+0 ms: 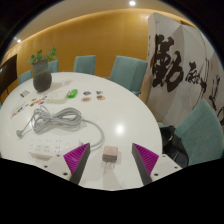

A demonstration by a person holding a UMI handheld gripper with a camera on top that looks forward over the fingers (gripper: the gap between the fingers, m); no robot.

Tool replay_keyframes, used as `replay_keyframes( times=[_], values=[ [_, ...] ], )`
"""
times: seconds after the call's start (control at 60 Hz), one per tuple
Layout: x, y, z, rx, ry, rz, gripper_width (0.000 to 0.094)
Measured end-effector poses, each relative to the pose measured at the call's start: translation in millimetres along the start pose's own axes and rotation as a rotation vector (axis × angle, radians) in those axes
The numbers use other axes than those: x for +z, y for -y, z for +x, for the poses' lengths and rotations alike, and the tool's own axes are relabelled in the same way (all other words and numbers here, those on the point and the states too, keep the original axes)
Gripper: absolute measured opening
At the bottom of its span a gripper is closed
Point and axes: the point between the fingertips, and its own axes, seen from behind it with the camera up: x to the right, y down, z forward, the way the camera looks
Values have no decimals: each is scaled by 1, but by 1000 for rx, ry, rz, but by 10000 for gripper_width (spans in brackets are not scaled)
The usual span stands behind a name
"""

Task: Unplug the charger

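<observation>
Gripper [110, 160] hangs low over a round white table [110, 115], fingers spread wide w/ a clear gap each side of a small pinkish-grey block, prob. the charger [111, 153], which sits on the tabletop between the magenta pads [76, 155]. Neither pad touches it; its plug end and any socket can't be made out. Just left of the fingers lies a white power strip [45, 149], partly cut off by the left finger, w/ a coiled grey cable [55, 120] beyond it. Farther back: a potted plant [41, 70], a green item [71, 94] and a few small objects too tiny to identify. Teal chairs [128, 70] ring the table; a calligraphy banner [180, 65] stands at right, its characters partly cropped.
</observation>
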Motion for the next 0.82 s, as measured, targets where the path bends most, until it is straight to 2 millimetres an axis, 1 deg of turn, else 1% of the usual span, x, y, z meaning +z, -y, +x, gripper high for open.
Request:
replay_keyframes(
  times=[0.117,0.2,0.25,0.35,0.4,0.5,0.533,0.583,0.717,0.817],
  values=[
    [-59,17,-9,16,2,54,872],
    [-106,20,-11,24,-16,77,873],
    [-130,19,-13,29,-29,81,872],
    [-171,11,-20,22,-59,73,873],
    [-187,7,-24,20,-73,76,870],
    [-213,-1,-36,35,-72,74,871],
    [-217,-4,-40,51,-65,70,870],
    [-225,-4,-41,60,-71,79,873],
    [-233,-9,-49,37,-82,82,869],
    [-236,-4,-52,28,-87,93,872]
  ],
)
